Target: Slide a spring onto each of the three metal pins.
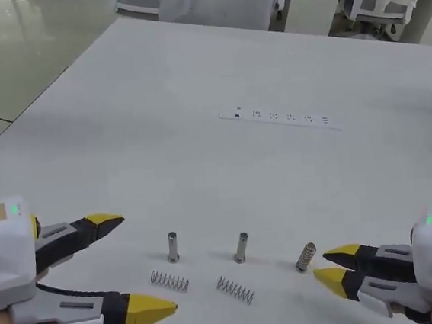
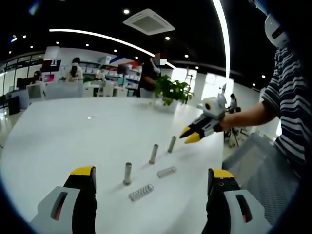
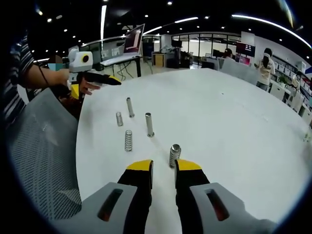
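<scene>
White worktop (image 1: 194,95) in an open office, with a power strip (image 1: 281,117) lying toward its far side. Three pins stand upright in a near row. Left pin (image 1: 173,246) and middle pin (image 1: 242,247) are bare; right pin (image 1: 309,246) already wears a fitted spring (image 1: 305,259). Two loose springs lie flat just nearer than the bare pins: left spring (image 1: 170,281) by the left pin, right spring (image 1: 235,289) by the middle pin. Left gripper (image 1: 139,263) hovers at the left end of the row, fingers (image 1: 150,310) spread wide and empty. The left spring sits just right of the near fingertip, not touching it. Right gripper (image 1: 325,266) has its fingers drawn narrow, gripping nothing, tips just beside the right pin. Likely step: take up a loose spring. Best pinched lightly across mid-coil so it neither squashes nor flicks away, then stood on end with its bore lined over the pin top before lowering.
</scene>
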Tool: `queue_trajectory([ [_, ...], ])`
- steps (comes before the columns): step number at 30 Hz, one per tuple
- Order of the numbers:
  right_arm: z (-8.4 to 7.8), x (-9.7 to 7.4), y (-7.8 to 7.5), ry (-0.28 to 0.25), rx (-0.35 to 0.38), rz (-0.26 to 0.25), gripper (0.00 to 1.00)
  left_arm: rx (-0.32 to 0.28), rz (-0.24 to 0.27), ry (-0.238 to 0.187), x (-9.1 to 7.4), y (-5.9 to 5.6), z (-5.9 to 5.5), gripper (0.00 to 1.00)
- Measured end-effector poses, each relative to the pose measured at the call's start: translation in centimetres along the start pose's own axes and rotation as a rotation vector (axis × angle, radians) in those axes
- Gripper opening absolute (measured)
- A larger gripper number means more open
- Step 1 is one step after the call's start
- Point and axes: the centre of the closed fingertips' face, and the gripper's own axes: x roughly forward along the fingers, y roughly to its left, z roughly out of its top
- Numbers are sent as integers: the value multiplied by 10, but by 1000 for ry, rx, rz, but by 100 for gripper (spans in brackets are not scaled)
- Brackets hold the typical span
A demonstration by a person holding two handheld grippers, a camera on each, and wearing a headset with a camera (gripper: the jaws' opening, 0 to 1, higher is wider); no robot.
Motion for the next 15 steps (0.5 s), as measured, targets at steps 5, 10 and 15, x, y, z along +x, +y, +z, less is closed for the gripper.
queue_trajectory([
  [5, -5, 1, 5, 12, 5, 11, 15, -4, 3, 1, -1, 0, -1, 91],
  [10, -8, 2, 8, 20, 5, 18, 15, -6, 5, 6, -2, 0, -4, 91],
  [15, -7, 3, 13, 20, 2, 28, 14, -9, 4, 6, -2, 0, -4, 91],
])
